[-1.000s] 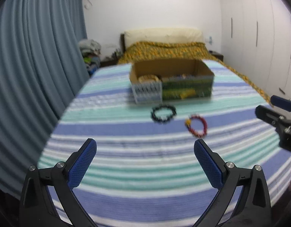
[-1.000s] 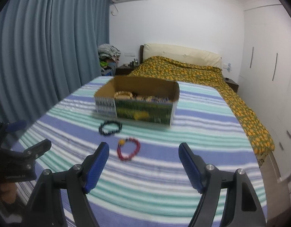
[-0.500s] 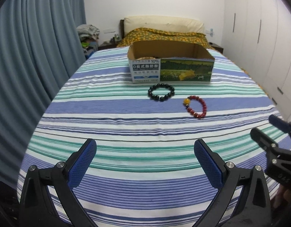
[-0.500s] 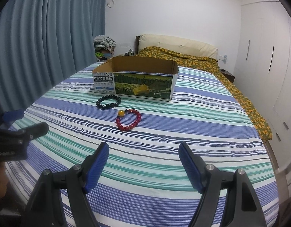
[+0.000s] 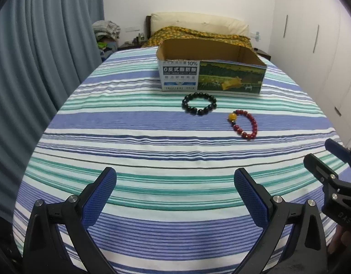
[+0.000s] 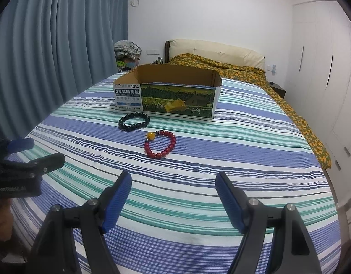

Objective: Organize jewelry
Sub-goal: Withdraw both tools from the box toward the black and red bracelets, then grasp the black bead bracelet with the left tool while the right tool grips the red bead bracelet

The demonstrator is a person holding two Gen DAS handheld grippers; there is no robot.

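A black bead bracelet [image 5: 199, 106] [image 6: 134, 121] and a red bead bracelet with one yellow bead [image 5: 244, 124] [image 6: 160, 144] lie on the striped bed cover in front of an open cardboard box [image 5: 211, 77] [image 6: 173, 99]. My left gripper [image 5: 175, 194] is open and empty, low over the cover, well short of both bracelets. My right gripper [image 6: 173, 196] is open and empty, just short of the red bracelet. Each gripper shows at the edge of the other's view, the right one [image 5: 330, 159] and the left one [image 6: 31, 153].
The bed cover [image 5: 152, 150] is blue, green and white striped. A blue curtain [image 5: 38, 68] hangs close on the left. A yellow patterned quilt [image 6: 244, 70] and pillow lie behind the box. White wardrobes [image 6: 323, 68] stand on the right.
Both grippers have dropped lower and moved closer to the bracelets and box. The box inside, seen from above before, is now hidden behind its front wall. Both grippers stayed open.
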